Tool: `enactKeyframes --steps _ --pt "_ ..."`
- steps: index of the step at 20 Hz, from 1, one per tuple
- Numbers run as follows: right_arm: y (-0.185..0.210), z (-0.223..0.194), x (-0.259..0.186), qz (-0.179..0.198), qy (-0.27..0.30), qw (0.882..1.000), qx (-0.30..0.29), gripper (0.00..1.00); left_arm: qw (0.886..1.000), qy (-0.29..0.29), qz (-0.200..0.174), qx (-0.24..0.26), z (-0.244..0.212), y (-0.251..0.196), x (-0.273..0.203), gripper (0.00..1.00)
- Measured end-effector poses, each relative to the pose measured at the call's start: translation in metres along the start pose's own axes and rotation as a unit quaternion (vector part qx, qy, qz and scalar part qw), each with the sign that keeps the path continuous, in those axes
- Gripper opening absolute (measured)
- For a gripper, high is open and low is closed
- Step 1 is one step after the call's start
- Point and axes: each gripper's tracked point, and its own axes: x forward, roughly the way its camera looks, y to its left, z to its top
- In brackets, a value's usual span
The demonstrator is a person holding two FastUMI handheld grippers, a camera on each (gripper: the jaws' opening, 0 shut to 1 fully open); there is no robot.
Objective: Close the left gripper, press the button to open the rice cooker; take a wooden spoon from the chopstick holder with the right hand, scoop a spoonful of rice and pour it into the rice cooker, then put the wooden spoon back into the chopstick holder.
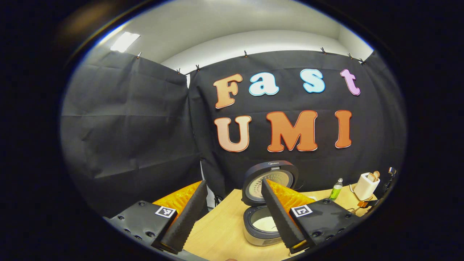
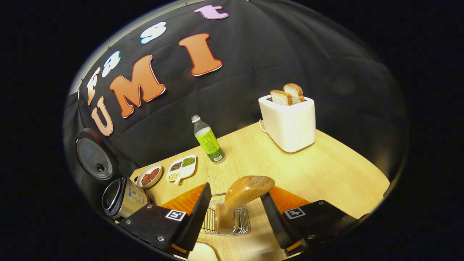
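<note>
Rice cooker (image 1: 266,203) sits lower centre of the left gripper view, lid up, pot exposed, on the wooden table (image 1: 221,232). Left gripper (image 1: 232,232) fingers spread wide, nothing between them. In the right gripper view, the wooden spoon (image 2: 246,190) stands bowl-up in the wire chopstick holder (image 2: 226,221), bottom centre. Right gripper (image 2: 235,217) spread to either side of the spoon, not touching it. Toaster (image 2: 288,121) upper right, green bottle (image 2: 208,141) centre, small dishes (image 2: 181,166) at left.
</note>
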Motion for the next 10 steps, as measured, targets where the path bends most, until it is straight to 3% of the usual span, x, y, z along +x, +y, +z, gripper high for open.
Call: enactKeyframes --steps 2,6,10 --pt "0.005 -0.002 0.002 0.004 0.006 1.000 0.004 0.70 1.000 0.003 0.006 0.005 -0.005 0.005 0.001 1.00" --pt "0.017 0.001 0.002 0.023 0.015 0.999 0.037 0.24 1.000 0.006 0.014 0.010 -0.010 0.016 0.002 0.98" --pt "0.024 0.011 -0.012 0.015 0.000 1.000 0.005 0.17 1.000 0.012 0.012 -0.003 -0.018 0.027 0.008 0.97"
